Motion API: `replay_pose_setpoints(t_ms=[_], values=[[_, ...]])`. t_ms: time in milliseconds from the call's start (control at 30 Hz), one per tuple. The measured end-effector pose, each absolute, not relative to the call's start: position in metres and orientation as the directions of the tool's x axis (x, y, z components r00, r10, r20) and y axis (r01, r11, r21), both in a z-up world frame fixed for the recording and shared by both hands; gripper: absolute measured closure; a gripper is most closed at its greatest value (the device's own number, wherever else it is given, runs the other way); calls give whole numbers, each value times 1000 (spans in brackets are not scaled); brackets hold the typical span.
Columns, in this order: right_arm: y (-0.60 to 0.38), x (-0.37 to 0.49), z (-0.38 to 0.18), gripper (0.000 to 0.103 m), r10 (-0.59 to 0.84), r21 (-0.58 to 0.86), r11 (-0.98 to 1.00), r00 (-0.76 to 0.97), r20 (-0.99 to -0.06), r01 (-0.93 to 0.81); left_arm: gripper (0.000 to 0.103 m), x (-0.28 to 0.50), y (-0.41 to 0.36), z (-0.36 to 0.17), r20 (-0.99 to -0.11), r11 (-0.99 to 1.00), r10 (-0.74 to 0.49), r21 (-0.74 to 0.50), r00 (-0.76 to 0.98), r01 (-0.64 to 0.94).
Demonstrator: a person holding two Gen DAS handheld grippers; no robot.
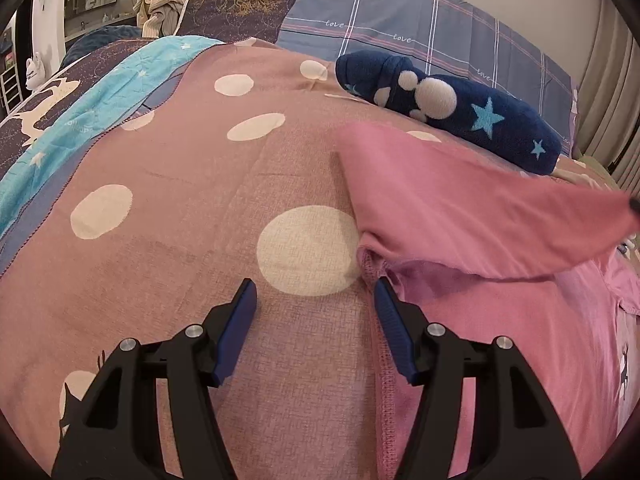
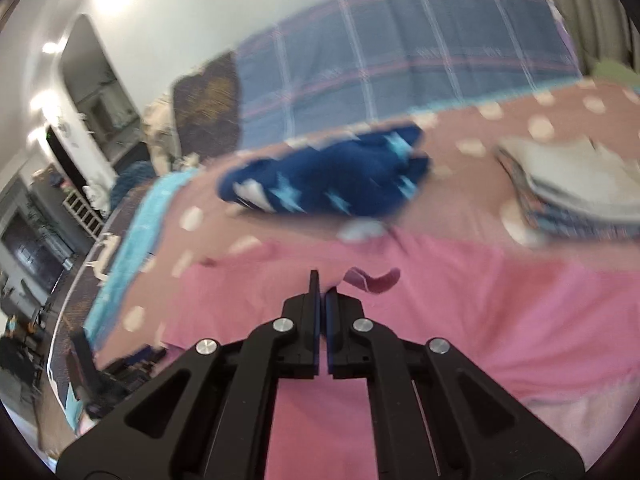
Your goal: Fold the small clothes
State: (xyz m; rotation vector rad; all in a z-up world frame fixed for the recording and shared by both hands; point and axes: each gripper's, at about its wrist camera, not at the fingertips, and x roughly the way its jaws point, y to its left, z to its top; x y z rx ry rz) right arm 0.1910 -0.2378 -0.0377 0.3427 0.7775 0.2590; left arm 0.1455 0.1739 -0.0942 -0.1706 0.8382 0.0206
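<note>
A small pink garment (image 1: 500, 312) lies on the polka-dot bedspread (image 1: 168, 216) at the right of the left wrist view. One part of it (image 1: 460, 216) is lifted and stretched towards the right edge. My left gripper (image 1: 316, 292) is open and empty, its right finger just over the garment's stitched left edge. In the blurred right wrist view my right gripper (image 2: 322, 284) is shut on a fold of the pink garment (image 2: 460, 304) and holds it above the rest of the cloth.
A rolled dark blue fleece with stars (image 1: 444, 108) (image 2: 332, 176) lies behind the pink garment. A stack of folded light clothes (image 2: 576, 192) sits at the right. A checked blue pillow (image 1: 420, 28) and a turquoise cover (image 1: 80, 108) lie further back and left.
</note>
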Motion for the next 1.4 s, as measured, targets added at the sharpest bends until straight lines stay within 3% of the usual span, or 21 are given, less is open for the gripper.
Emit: replay_pose_setpoints(t_ms=[200,333,400,500,600,700,800,833,900,1000,1167,1400], values=[[-262,200,-67,101,371,476,879,654,-659,-19,42,144,161,-86,-718,982,-135,-188,683,-3],[-260,198,-50,101,426,519,852,665,-613,-66,42,160,139,-93,-762,999,-42,-48,646,9],[-255,193,-33,101,459,534,838,678,-573,-116,49,169,143,-96,-766,998,54,23,641,-56],[-257,183,-17,101,475,544,826,701,-532,-148,49,170,169,-93,-755,983,76,-52,651,-175],[-266,177,-26,101,415,494,864,698,-584,-101,49,163,173,-96,-748,980,78,-65,659,-189],[-275,184,-69,100,303,393,920,634,-712,2,49,161,167,-94,-745,985,83,-38,662,-167],[-279,190,-111,93,152,243,963,516,-843,112,49,159,166,-93,-748,989,43,-59,662,-132],[-282,189,-112,93,141,244,960,520,-842,136,49,156,167,-92,-744,990,13,-83,668,-112],[-281,190,-95,78,133,259,954,567,-813,148,49,152,166,-90,-732,990,-31,-115,680,-78],[-249,201,-60,75,176,252,967,627,-759,34,49,160,159,-91,-730,991,-83,-135,678,-24],[-130,243,-22,65,472,345,879,501,-725,-329,49,182,150,-97,-742,985,-141,-169,655,21],[23,324,-37,64,505,343,820,295,-811,-458,56,178,168,-103,-689,948,-249,-318,680,26]])
